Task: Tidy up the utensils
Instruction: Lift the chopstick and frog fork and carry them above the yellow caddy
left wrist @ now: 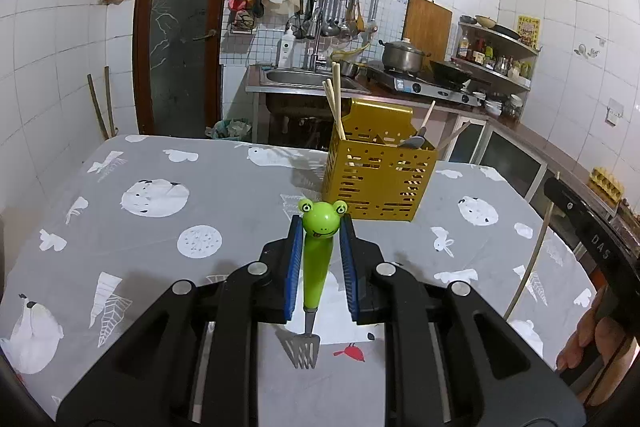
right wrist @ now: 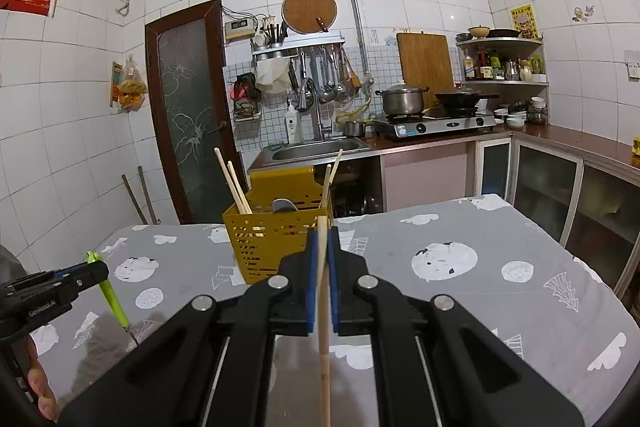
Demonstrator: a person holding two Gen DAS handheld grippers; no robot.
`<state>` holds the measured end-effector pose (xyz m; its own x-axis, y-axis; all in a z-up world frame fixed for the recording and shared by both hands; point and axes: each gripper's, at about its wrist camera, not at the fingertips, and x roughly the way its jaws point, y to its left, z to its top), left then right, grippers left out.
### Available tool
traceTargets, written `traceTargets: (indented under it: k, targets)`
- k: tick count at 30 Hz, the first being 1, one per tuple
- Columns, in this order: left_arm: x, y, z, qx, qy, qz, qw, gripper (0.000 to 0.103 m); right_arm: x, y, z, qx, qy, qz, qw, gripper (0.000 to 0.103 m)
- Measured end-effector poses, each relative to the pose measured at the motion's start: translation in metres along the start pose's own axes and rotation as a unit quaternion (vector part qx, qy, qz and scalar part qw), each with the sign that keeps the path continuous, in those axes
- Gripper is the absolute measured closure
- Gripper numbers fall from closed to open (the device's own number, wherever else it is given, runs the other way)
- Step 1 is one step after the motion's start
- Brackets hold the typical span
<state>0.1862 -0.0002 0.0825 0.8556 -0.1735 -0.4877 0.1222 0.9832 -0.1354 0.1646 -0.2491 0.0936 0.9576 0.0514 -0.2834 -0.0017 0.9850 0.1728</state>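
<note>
My left gripper (left wrist: pixel 321 227) is shut on a green frog-headed fork (left wrist: pixel 316 267), handle pointing away and metal tines hanging toward the camera above the cloth. A yellow perforated utensil holder (left wrist: pixel 378 179) stands just beyond it on the table, with chopsticks (left wrist: pixel 334 103) and a spoon inside. My right gripper (right wrist: pixel 323 233) is shut on a single wooden chopstick (right wrist: pixel 325 327), which runs upright between the blue pads. The same holder (right wrist: pixel 276 239) sits right behind the right gripper's tips. In the right wrist view the left gripper (right wrist: pixel 92 269) shows at far left with the green fork (right wrist: pixel 114 297).
The table wears a grey cloth with white prints (left wrist: pixel 156 195). Behind it are a steel sink (right wrist: pixel 320 147), a gas stove with a pot (right wrist: pixel 402 101), corner shelves and counter cabinets (right wrist: pixel 544 183). A hand (left wrist: pixel 584 339) holds the right gripper's body at right.
</note>
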Motion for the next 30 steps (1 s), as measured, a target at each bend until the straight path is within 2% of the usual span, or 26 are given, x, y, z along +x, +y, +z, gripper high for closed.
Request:
traceTargets:
  k: [15,30]
  targets:
    - [-0.008,-0.009,0.007,0.015,-0.016,-0.006,0.9997,0.085,0.008,-0.002,0.008,0.011,-0.009,0.008,1.000,0.098]
    - [-0.002,-0.021,0.037,0.025,-0.034,-0.020,0.9989,0.085,0.017,0.001,0.027,0.009,-0.012,0.018,1.000,0.098]
